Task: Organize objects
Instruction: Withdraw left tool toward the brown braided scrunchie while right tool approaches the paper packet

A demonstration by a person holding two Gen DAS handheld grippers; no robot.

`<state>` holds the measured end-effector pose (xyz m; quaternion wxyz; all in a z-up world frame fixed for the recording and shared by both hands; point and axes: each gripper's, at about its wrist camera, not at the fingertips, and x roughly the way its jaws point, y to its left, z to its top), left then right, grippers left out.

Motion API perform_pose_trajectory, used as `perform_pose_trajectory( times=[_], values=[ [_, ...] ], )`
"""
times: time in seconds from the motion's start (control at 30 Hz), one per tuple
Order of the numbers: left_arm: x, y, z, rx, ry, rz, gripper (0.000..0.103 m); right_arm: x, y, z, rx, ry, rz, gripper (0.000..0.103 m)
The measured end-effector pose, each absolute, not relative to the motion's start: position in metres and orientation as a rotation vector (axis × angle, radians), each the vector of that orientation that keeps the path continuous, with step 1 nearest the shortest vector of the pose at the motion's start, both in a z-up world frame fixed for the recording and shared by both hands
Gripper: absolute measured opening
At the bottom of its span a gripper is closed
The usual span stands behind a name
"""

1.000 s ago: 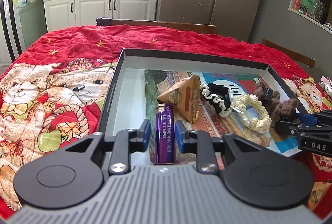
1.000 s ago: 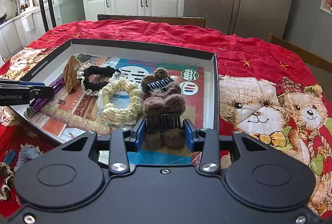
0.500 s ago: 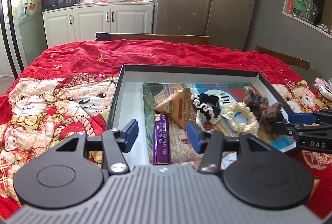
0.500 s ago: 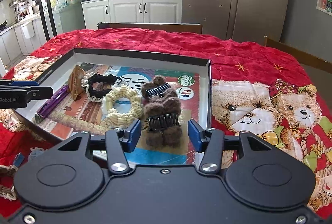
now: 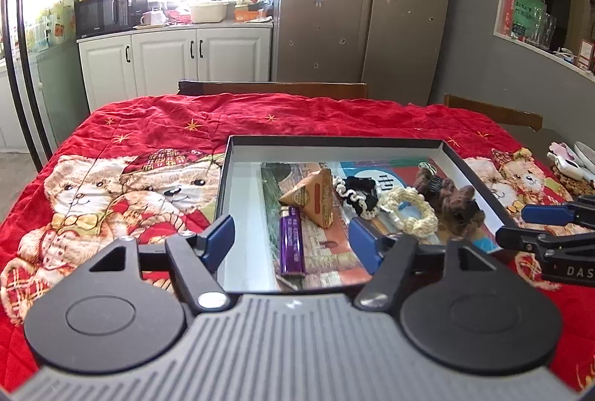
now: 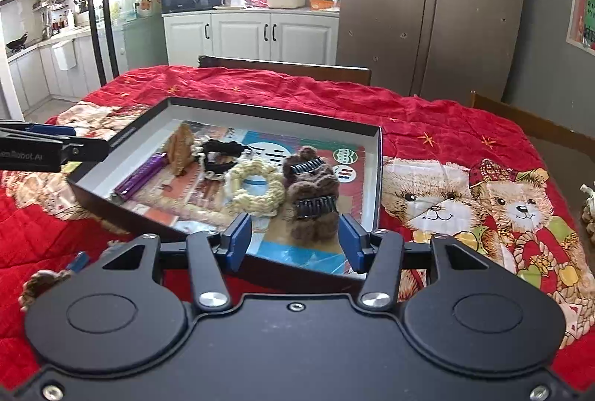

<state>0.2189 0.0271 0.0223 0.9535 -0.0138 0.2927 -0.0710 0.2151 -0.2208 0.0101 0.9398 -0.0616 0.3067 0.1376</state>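
Since both grippers let go a sec ago, nothing is held now: the left gripper has gone from nearly pinched round the purple lighter to jaws wide and backed off toward the near edge of the black tray, and the right gripper has spread wide too, pulled back from the brown clip toy it was straddling. Both items lie free inside the tray, so I'd judge these two placements done, w/ the grippers free for whatever comes next.

Layout, all relative to the tray:
- Lighter: near-left part, flat on the printed sheet lining the floor. Long axis runs roughly front-to-back in the left view, metal head toward the tray's far wall, base toward the near edge.
- Tan triangular packet: just beyond the lighter's head, tip up.
- Black-and-white scrunchie and cream rope ring: mid-tray, overlapping.
- Brown clip toy: right part, long axis also about front-to-back, black comb clips across it.
- Outside the tray, on the red bear blanket: a knitted bit off the near-left corner; more small things past the right side, too small to ID.
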Motion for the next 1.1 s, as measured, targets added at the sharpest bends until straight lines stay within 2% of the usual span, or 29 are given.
perform_pose_trajectory(
  times=[0.27, 0.6, 1.0, 1.1],
  values=[
    [0.187, 0.037, 0.018, -0.007, 0.617, -0.155, 0.079, 0.174, -0.215, 0.018, -0.160, 0.598, 0.304, 0.053],
    [0.153, 0.041, -0.003, 0.023, 0.678, -0.194, 0.079, 0.142, -0.210, -0.004, -0.183, 0.606, 0.295, 0.054],
    [0.132, 0.047, -0.029, 0.002, 0.736, -0.246, 0.079, 0.137, -0.209, -0.030, -0.190, 0.633, 0.272, 0.054],
    [0.132, 0.048, -0.033, -0.006, 0.750, -0.245, 0.075, 0.138, -0.210, -0.033, -0.178, 0.636, 0.272, 0.054]
  ],
)
